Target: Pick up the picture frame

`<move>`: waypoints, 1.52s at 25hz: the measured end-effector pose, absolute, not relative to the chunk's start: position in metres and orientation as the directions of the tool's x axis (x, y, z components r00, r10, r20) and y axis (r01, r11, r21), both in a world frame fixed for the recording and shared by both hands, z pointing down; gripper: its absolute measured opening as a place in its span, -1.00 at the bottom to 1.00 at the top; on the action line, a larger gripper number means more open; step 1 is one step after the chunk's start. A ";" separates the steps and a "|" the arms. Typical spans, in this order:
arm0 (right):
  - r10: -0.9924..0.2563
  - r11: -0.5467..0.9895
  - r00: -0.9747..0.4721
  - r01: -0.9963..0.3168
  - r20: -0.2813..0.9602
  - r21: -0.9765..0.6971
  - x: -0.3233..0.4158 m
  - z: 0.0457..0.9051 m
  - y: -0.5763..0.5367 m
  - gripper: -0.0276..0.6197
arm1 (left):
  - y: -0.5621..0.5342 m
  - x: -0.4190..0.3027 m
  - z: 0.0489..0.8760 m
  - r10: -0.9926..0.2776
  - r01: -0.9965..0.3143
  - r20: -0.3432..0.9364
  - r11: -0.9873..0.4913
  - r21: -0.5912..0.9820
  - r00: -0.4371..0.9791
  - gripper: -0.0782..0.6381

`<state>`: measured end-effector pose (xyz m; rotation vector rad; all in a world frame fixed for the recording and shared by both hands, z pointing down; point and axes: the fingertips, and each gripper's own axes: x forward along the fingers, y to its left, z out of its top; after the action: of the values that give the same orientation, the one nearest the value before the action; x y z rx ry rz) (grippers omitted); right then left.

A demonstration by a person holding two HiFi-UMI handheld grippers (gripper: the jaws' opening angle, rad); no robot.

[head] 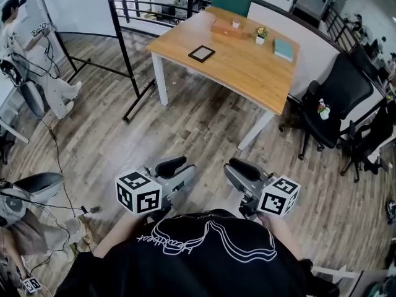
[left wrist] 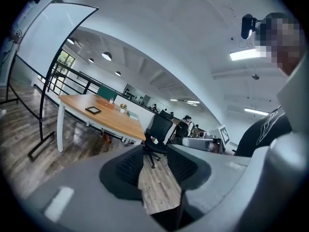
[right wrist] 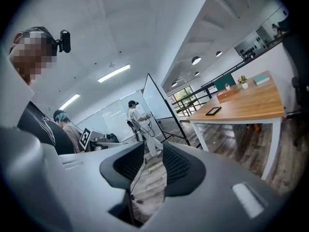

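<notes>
The picture frame, small and black-edged, lies flat on the wooden table far ahead of me. It also shows on the table in the left gripper view, picture frame, and in the right gripper view, picture frame. Both grippers are held close to my body, over the wood floor and well short of the table. My left gripper is open with only floor showing between its pads. My right gripper is open too, nothing between its jaws.
On the table stand a wooden box, a small potted plant and a teal book. A whiteboard on a black stand is left of the table, a black office chair right. A person stands far left; cables cross the floor.
</notes>
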<state>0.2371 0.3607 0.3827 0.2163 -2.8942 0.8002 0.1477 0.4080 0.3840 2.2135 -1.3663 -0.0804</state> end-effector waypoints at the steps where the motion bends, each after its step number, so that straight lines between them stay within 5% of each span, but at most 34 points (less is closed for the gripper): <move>1: -0.106 0.845 -0.980 -0.178 0.167 -0.504 0.236 0.385 0.361 -0.49 | 0.409 0.146 0.388 -0.844 -0.814 0.230 -0.340 0.472 0.485 -0.38; 16: -0.142 0.803 -0.975 -0.216 0.173 -0.556 0.224 0.416 0.271 -0.21 | 0.328 0.127 0.421 -0.842 -0.812 0.279 -0.273 0.516 0.461 -0.02; 38: -0.112 0.797 -0.977 -0.197 0.181 -0.571 0.134 0.428 0.007 -0.18 | 0.065 0.038 0.420 -0.842 -0.861 0.343 -0.243 0.448 0.416 0.03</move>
<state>0.1341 0.0069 0.4283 0.2464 -2.8457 0.9272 0.0380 0.0655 0.4204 2.0978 -1.4376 0.0411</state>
